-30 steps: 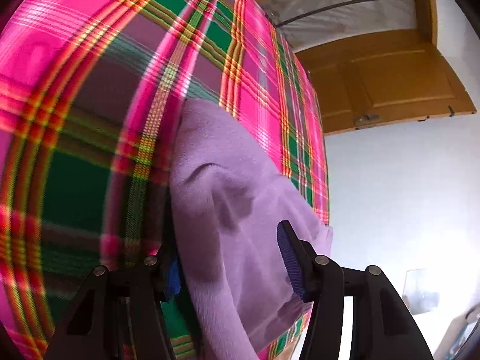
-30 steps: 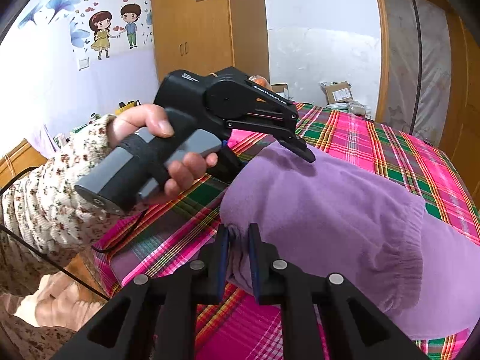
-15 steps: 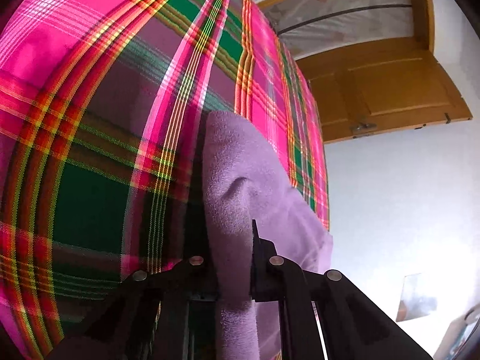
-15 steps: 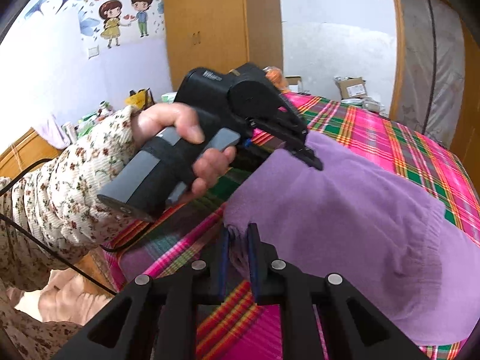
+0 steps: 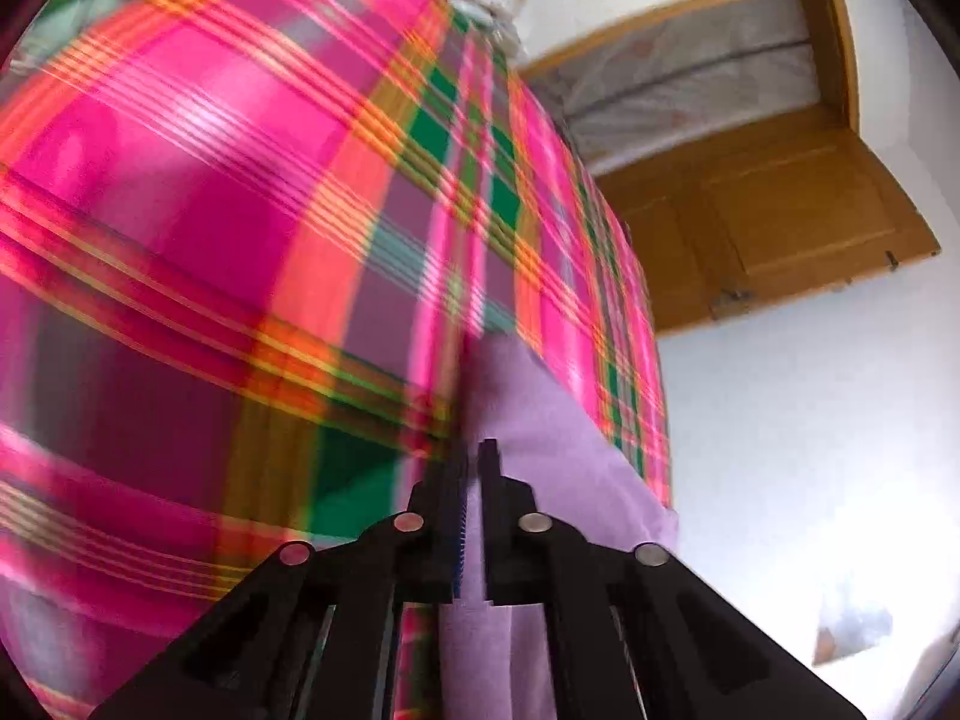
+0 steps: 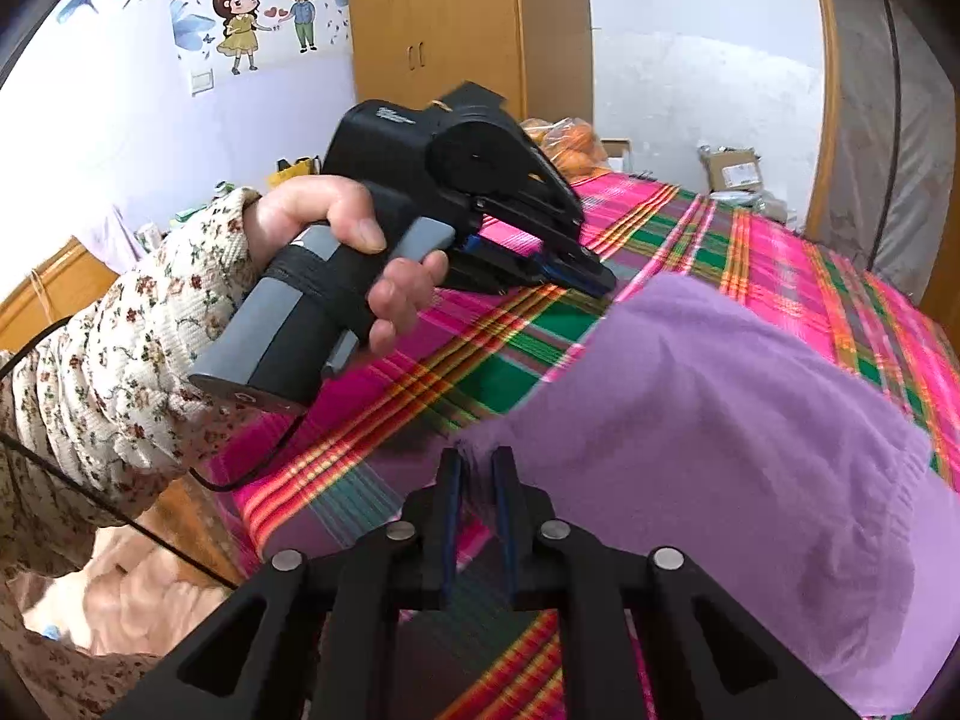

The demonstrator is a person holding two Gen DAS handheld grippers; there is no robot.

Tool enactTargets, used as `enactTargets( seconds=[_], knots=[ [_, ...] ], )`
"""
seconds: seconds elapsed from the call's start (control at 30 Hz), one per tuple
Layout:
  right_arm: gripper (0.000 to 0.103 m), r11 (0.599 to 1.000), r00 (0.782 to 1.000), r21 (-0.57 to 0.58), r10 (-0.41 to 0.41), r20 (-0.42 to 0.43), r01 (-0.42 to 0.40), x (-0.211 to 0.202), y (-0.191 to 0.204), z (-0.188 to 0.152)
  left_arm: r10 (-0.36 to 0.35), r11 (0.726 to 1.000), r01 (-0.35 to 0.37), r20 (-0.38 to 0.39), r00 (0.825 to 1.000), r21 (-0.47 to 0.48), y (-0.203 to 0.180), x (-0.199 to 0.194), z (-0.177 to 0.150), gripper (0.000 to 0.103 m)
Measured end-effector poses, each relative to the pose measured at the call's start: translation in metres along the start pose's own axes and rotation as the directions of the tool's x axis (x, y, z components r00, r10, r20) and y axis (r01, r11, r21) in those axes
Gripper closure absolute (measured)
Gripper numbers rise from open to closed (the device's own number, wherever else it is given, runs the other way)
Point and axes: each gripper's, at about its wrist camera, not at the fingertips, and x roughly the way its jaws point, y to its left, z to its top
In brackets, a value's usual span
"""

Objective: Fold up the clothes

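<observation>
A purple garment (image 6: 720, 420) lies on the bed's pink and green plaid cover (image 6: 774, 252). My right gripper (image 6: 477, 468) is shut on the garment's near corner. A hand in a floral sleeve holds my left gripper (image 6: 591, 282), whose fingers pinch the garment's far corner. In the left wrist view, my left gripper (image 5: 474, 462) is shut on a fold of the purple garment (image 5: 540, 438), with the plaid cover (image 5: 240, 210) blurred behind it. Between the two corners the cloth looks stretched and raised a little off the cover.
A wooden wardrobe (image 6: 438, 18) stands behind the bed, with cardboard boxes (image 6: 729, 165) and a bag of oranges (image 6: 564, 138) at its far end. A black cable (image 6: 252, 468) hangs over the bed's near left edge. A wooden door (image 5: 780, 222) stands open.
My left gripper was open around the garment's edge, then shut on it and pulled away with it. My right gripper has kept its hold on the near corner.
</observation>
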Motion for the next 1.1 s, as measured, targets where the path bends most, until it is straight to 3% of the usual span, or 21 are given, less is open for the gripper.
enactTargets(
  seconds=[0.1,0.2,0.33,0.4,0.47,0.53,0.8,0.83,0.87,0.9,1.0,1.03,1.1],
  knots=[
    [0.094,1.0,1.0,-0.004,-0.004,-0.001,0.004,0.002,0.003,0.0,-0.044,0.998,0.044,-0.008,0.999,-0.033,0.01,-0.009,0.001,0.102],
    [0.095,1.0,1.0,0.006,-0.008,0.002,0.008,0.0,0.001,-0.001,-0.034,0.999,0.034,-0.025,0.999,-0.005,0.007,-0.008,-0.001,0.101],
    [0.095,1.0,1.0,0.01,-0.017,0.002,0.017,-0.001,0.001,-0.001,-0.044,0.999,0.042,-0.088,0.995,-0.015,0.004,0.003,-0.004,0.077],
    [0.095,1.0,1.0,0.014,-0.018,0.001,0.018,-0.001,0.001,-0.001,-0.063,0.998,0.059,-0.117,0.991,-0.034,0.004,0.009,-0.005,0.076],
    [0.095,1.0,1.0,0.017,-0.019,0.006,0.019,-0.003,0.001,-0.001,-0.073,0.997,0.067,-0.144,0.987,-0.045,0.005,0.016,-0.006,0.06],
    [0.095,1.0,1.0,0.018,-0.019,0.011,0.019,-0.004,0.001,-0.001,-0.083,0.995,0.075,-0.149,0.985,-0.059,0.006,0.019,-0.008,0.058],
    [0.095,0.999,0.999,0.032,-0.013,0.036,0.012,-0.014,-0.002,0.0,-0.131,0.991,0.122,-0.23,0.964,-0.054,-0.011,0.051,-0.007,0.058],
    [0.095,0.999,0.999,0.035,-0.013,0.036,0.012,-0.014,-0.003,0.0,-0.133,0.991,0.125,-0.24,0.962,-0.047,-0.013,0.055,-0.006,0.061],
    [0.095,0.999,0.999,0.037,-0.013,0.032,0.011,-0.014,-0.004,-0.001,-0.124,0.992,0.118,-0.242,0.962,-0.041,-0.015,0.058,-0.006,0.077],
    [0.095,0.999,1.0,0.039,-0.012,0.029,0.011,-0.014,-0.004,-0.002,-0.113,0.994,0.108,-0.246,0.963,-0.034,-0.017,0.062,-0.005,0.085],
    [0.093,0.999,1.0,0.043,-0.008,0.01,0.007,-0.01,-0.005,-0.005,-0.1,0.995,0.097,-0.246,0.964,-0.023,-0.016,0.064,-0.005,0.089],
    [0.091,0.999,1.0,0.041,-0.009,0.006,0.009,-0.009,-0.004,-0.006,-0.098,0.995,0.093,-0.246,0.964,-0.031,-0.015,0.065,-0.005,0.089],
    [0.072,0.999,1.0,0.027,-0.027,0.005,0.027,-0.008,-0.002,-0.005,-0.109,0.994,0.1,-0.25,0.962,-0.047,-0.012,0.067,-0.005,0.089]
  ],
)
